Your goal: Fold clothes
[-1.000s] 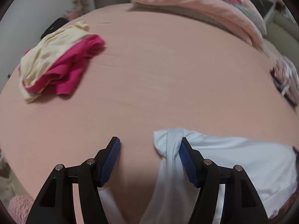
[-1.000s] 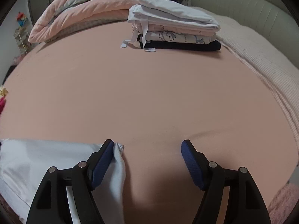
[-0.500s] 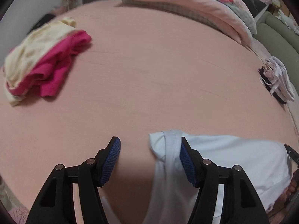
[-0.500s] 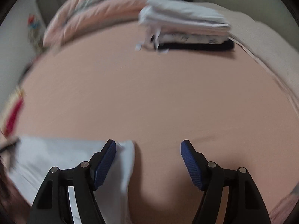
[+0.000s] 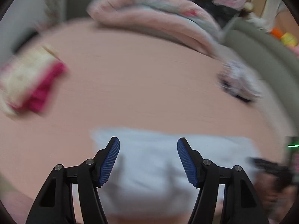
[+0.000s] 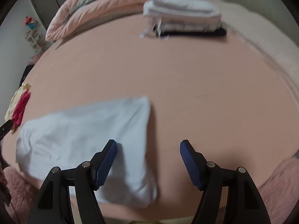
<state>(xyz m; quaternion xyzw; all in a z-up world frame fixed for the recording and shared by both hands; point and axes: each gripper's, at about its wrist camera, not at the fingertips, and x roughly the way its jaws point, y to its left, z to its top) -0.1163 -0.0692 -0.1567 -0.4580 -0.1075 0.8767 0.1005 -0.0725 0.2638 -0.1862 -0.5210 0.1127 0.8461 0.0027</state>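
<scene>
At the far left of the pink bed sheet (image 6: pixel 186 78) a crumpled cream and magenta heap (image 6: pixel 18 104) lies loose, seemingly waiting its turn. Nearer, the pale blue garment (image 6: pixel 84 130) lies flat in a rough rectangle at the bed's near edge, within easy reach of both tools. The left gripper (image 5: pixel 148 158) hovers above it with jaws wide apart, holding nothing. The right gripper (image 6: pixel 148 162) is likewise spread, its left finger over the cloth's right portion, gripping nothing. Far right, a neat folded stack (image 6: pixel 183 18) sits well apart, likely kept clear as the finished pile.
</scene>
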